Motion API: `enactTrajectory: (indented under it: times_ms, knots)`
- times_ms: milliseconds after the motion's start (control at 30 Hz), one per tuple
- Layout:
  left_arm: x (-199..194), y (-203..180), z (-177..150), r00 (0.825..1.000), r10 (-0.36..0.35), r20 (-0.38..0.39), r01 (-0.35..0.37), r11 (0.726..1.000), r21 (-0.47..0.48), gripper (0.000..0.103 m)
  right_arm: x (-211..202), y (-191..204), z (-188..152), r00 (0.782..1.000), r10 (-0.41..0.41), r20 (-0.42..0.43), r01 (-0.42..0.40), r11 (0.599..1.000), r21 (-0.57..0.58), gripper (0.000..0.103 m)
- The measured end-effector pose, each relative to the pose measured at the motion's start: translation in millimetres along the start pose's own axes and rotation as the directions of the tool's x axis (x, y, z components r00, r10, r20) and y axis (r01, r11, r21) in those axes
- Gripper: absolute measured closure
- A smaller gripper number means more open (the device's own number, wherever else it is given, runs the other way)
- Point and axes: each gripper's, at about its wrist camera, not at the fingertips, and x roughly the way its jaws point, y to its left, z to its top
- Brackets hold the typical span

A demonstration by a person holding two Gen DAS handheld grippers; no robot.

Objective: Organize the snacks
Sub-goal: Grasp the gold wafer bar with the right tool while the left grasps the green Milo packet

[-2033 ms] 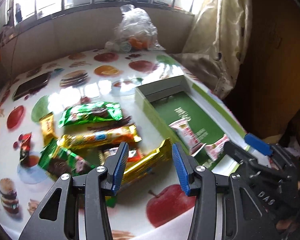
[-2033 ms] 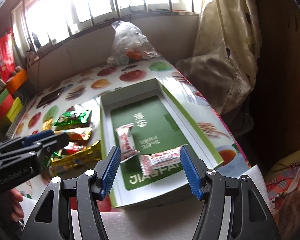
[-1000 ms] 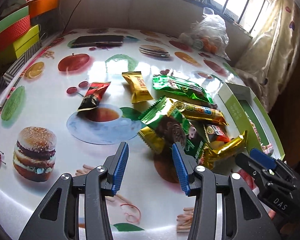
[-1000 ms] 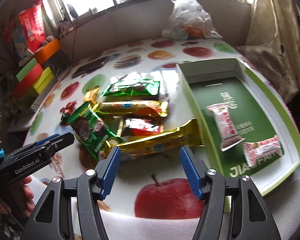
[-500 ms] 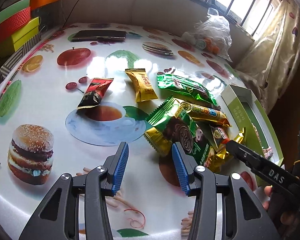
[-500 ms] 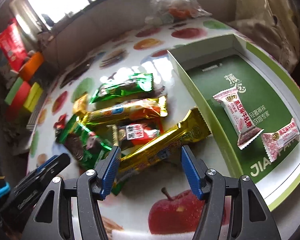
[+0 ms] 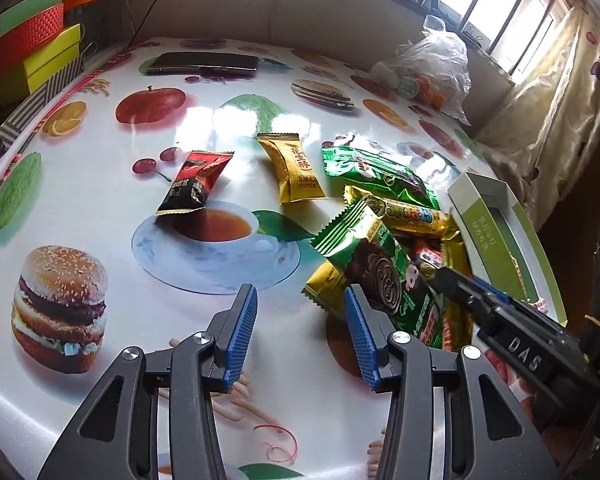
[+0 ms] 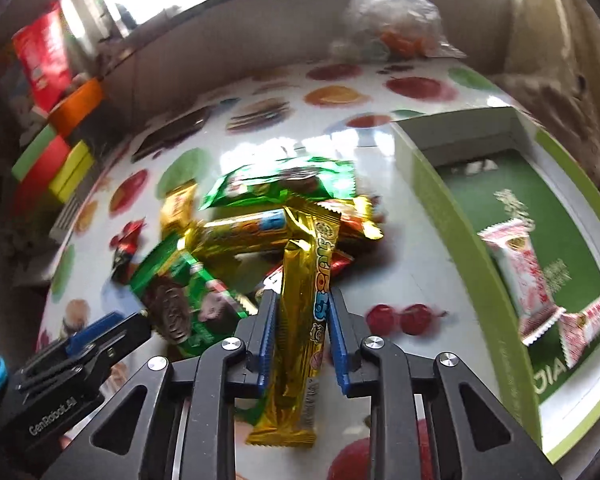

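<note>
A long gold snack bar point(image 8: 306, 248) runs lengthwise between my right gripper's point(image 8: 302, 300) blue pads. Its jaws are closing and the pads press on the bar's sides. The bar's far end rests on the pile of snacks: a green cookie packet point(image 8: 184, 300), a second gold bar point(image 7: 408, 216) and a green packet point(image 7: 376, 176). My left gripper point(image 7: 299, 296) hangs open over bare tablecloth just left of the pile, with nothing between its fingers. A yellow packet point(image 7: 296, 168) and a red-black packet point(image 7: 194, 182) lie apart. The green box tray point(image 8: 452, 216) on the right holds two pink-white candies point(image 8: 520, 264).
A phone point(image 7: 204, 62) lies at the far side of the fruit-print table. A plastic bag point(image 7: 432, 68) sits at the back near the window. Coloured boxes point(image 7: 32, 52) are stacked off the left edge. A curtain point(image 7: 540, 120) hangs behind the tray.
My right gripper came in over the pile and its jaws closed on the long gold bar, which now points along the fingers. The left gripper has barely moved in the last second.
</note>
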Motion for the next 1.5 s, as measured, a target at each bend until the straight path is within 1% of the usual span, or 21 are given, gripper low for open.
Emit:
enactTrajectory:
  times_ms: [133, 200, 333, 400, 533, 567, 633, 700, 800, 867, 967, 1100, 1200, 1267, 1333, 1367, 1400, 1433, 1500]
  knots:
    - [1, 0, 1, 1.000, -0.005, -0.001, 0.005, 1.000, -0.006, 0.056, 1, 11, -2, 0.999, 0.038, -0.010, -0.038, 0.998, -0.051, 0.081]
    - [1, 0, 1, 1.000, 0.001, -0.001, -0.001, 1.000, -0.006, 0.056, 2, 15, -4, 0.997, 0.078, -0.026, -0.080, 0.995, -0.064, 0.081]
    - [0, 6, 4, 1.000, 0.021, 0.003, -0.021, 1.000, -0.023, 0.056, 6, 21, -8, 0.982, 0.170, -0.079, -0.175, 0.983, -0.061, 0.081]
    - [-2, 6, 5, 1.000, 0.018, 0.008, -0.018, 1.000, -0.023, 0.056, 7, 24, -11, 0.975, 0.201, -0.095, -0.207, 0.976, -0.060, 0.081]
    - [-5, 1, 6, 1.000, 0.004, 0.013, -0.004, 1.000, -0.001, 0.056, 5, 21, -13, 0.967, 0.238, -0.093, -0.242, 0.970, -0.034, 0.081]
    - [-6, -3, 5, 1.000, 0.001, 0.014, -0.001, 1.000, 0.013, 0.056, 4, 19, -13, 0.969, 0.233, -0.089, -0.236, 0.971, -0.030, 0.081]
    - [-6, -7, 4, 1.000, -0.001, 0.013, 0.000, 1.000, 0.027, 0.056, 0, 15, -13, 0.979, 0.191, -0.072, -0.194, 0.980, -0.039, 0.081]
    - [-5, -13, 4, 1.000, -0.006, 0.004, 0.005, 0.999, 0.040, 0.056, -4, 11, -13, 0.982, 0.177, -0.060, -0.179, 0.983, -0.038, 0.081]
    - [-1, -22, 4, 1.000, 0.000, -0.008, 0.001, 0.998, 0.068, 0.056, -11, 8, -12, 0.994, 0.100, -0.035, -0.102, 0.992, -0.073, 0.081]
    - [-1, -28, 3, 1.000, -0.016, -0.005, 0.016, 0.996, 0.084, 0.056, -14, 5, -12, 0.997, 0.076, -0.022, -0.077, 0.994, -0.078, 0.081]
    - [4, -38, 1, 1.000, -0.003, -0.025, 0.006, 0.993, 0.120, 0.056, -19, -3, -14, 0.999, 0.038, -0.009, -0.039, 0.996, -0.075, 0.081]
    - [9, -48, -1, 0.999, 0.031, -0.028, -0.026, 0.986, 0.163, 0.056, -22, -14, -16, 1.000, 0.032, -0.001, -0.032, 0.998, -0.057, 0.081]
    - [15, -52, -3, 0.996, 0.072, -0.044, -0.062, 0.979, 0.192, 0.056, -23, -20, -19, 1.000, 0.030, -0.002, -0.030, 0.999, -0.040, 0.081]
    - [14, -55, -4, 0.995, 0.094, -0.028, -0.086, 0.975, 0.207, 0.056, -23, -23, -20, 0.999, 0.035, -0.002, -0.035, 0.999, -0.033, 0.081]
    - [16, -57, -5, 0.995, 0.098, -0.031, -0.089, 0.973, 0.211, 0.056, -22, -26, -21, 0.999, 0.037, -0.003, -0.037, 0.999, -0.028, 0.081]
    - [18, -58, -5, 0.995, 0.096, -0.038, -0.086, 0.973, 0.215, 0.055, -22, -26, -21, 0.999, 0.039, -0.003, -0.039, 0.999, -0.025, 0.081]
    - [20, -59, -6, 0.994, 0.102, -0.044, -0.090, 0.971, 0.222, 0.050, -21, -27, -22, 0.999, 0.041, -0.004, -0.042, 0.999, -0.022, 0.081]
    - [20, -60, -7, 0.993, 0.112, -0.043, -0.099, 0.969, 0.225, 0.048, -21, -27, -22, 0.999, 0.042, -0.005, -0.042, 0.999, -0.020, 0.081]
    - [22, -62, -7, 0.992, 0.115, -0.045, -0.102, 0.968, 0.230, 0.047, -20, -29, -23, 0.999, 0.043, -0.004, -0.043, 0.999, -0.015, 0.081]
